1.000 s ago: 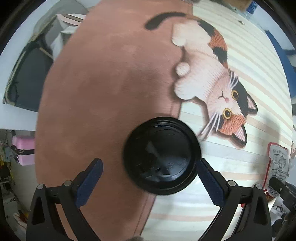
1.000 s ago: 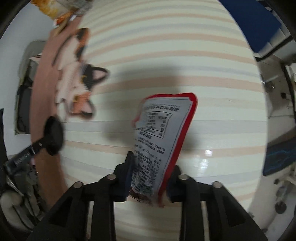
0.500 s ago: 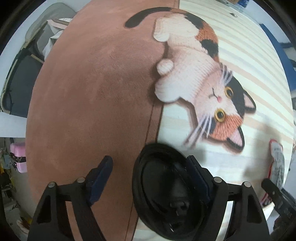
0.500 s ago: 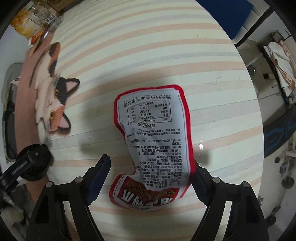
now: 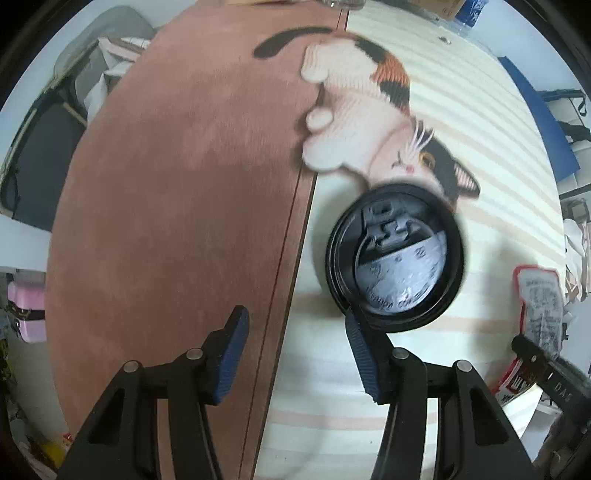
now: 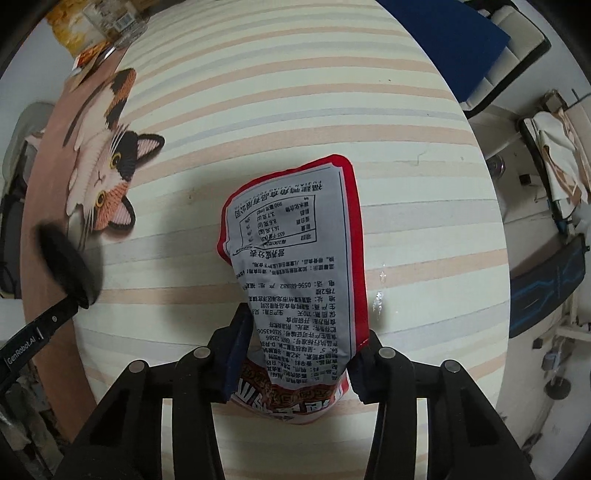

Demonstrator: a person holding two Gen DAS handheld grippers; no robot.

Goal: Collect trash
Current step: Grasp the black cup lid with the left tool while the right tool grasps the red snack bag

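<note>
A black plastic cup lid (image 5: 395, 254) lies underside up on the striped cloth, just beyond my left gripper's right fingertip (image 5: 356, 332), which touches its rim. My left gripper (image 5: 295, 338) is open and empty, its fingers to the left of the lid. In the right wrist view the lid (image 6: 68, 267) shows at the far left. My right gripper (image 6: 299, 347) is shut on a red and grey snack packet (image 6: 299, 254), which stands up between the pads. The packet also shows at the right edge of the left wrist view (image 5: 539, 295).
The table has a brown cloth (image 5: 177, 206) on the left and a striped cloth with a calico cat picture (image 6: 107, 162). Snack bags and a jar (image 6: 99, 26) sit at the far end. A blue chair (image 6: 461, 40) stands beyond the table edge.
The lid was between my left fingers, then slipped out to the right and now lies flipped outside them. My right gripper opened around the packet, then closed on it again.
</note>
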